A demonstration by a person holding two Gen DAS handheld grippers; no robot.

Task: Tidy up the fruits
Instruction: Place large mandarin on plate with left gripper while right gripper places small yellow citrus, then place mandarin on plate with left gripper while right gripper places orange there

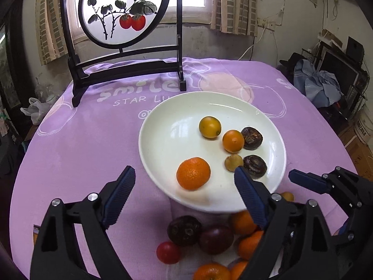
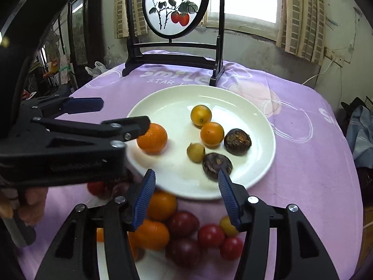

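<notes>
Fruits, shown at a stage of sorting from a loose heap onto a white plate [image 1: 163,126]. Six pieces lie on the plate: a mandarin [image 1: 193,173] alone at the near left, a yellow citrus [image 1: 209,127] toward the far side, a small orange [image 1: 233,141], two dark wrinkled fruits [image 1: 251,138] and [image 1: 255,166] at the right, and a small greenish-yellow fruit [image 1: 233,162] between them. The remaining fruit heap [image 2: 186,235] sits on the purple tablecloth [image 1: 81,140] just near of the plate's near rim; it comprises oranges, dark purple fruits, small red tomatoes and one small yellow piece.

The left tongs [image 1: 184,182] stand wide open with nothing between the fingers; they straddle the mandarin's part of the plate without pressing on it, which suggests the mandarin was set there and let go. The right tongs [image 2: 186,183] stand partly open and empty, their tips over the plate's near edge beside a dark fruit, again consistent with a release. Both point down and forward, so that the plate and the heap stay in view.

Judged from the heap's size, most of the sorting remains. A decorative screen [image 1: 123,11] with painted persimmons stands at the table's far side, clear of the work.
</notes>
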